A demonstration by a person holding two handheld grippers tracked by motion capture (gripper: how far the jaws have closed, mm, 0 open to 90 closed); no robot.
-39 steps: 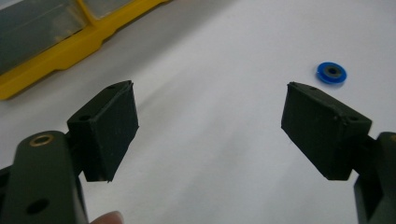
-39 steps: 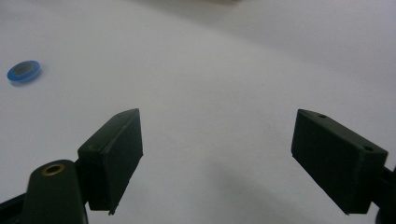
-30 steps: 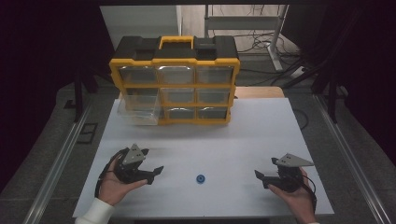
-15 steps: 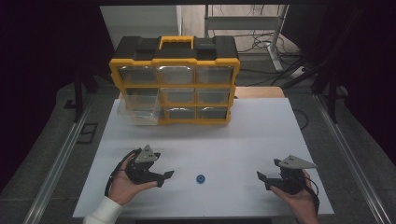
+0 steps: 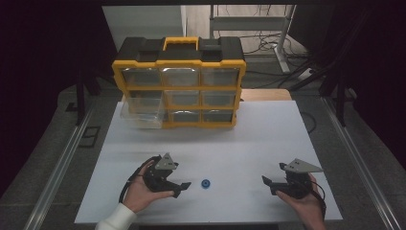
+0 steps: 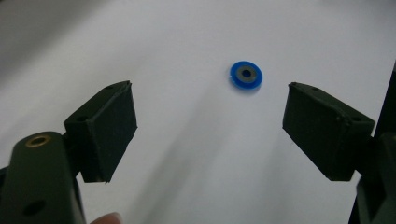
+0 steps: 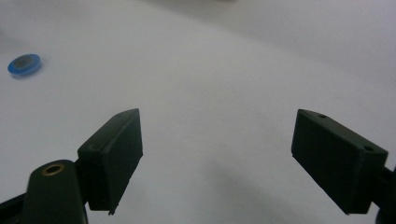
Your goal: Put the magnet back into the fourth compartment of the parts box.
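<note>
Left gripper [image 5: 184, 185] is spread wide w/ the blue washer [image 6: 246, 74] lying flat on the bench [image 5: 239, 143] just ahead, slightly right of centre, lined up for a pinch. Right gripper [image 5: 266, 181] also gapes, empty (parked well apart).

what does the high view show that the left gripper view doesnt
High view alone: the yellow organizer with one clear drawer pulled out at its left, the right claw and the person's hands. Left gripper view alone: the grey centre and dark hole of the blue ring, seen ahead between wide-open jaws. Shared: that ring, the left claw and the white table.
</note>
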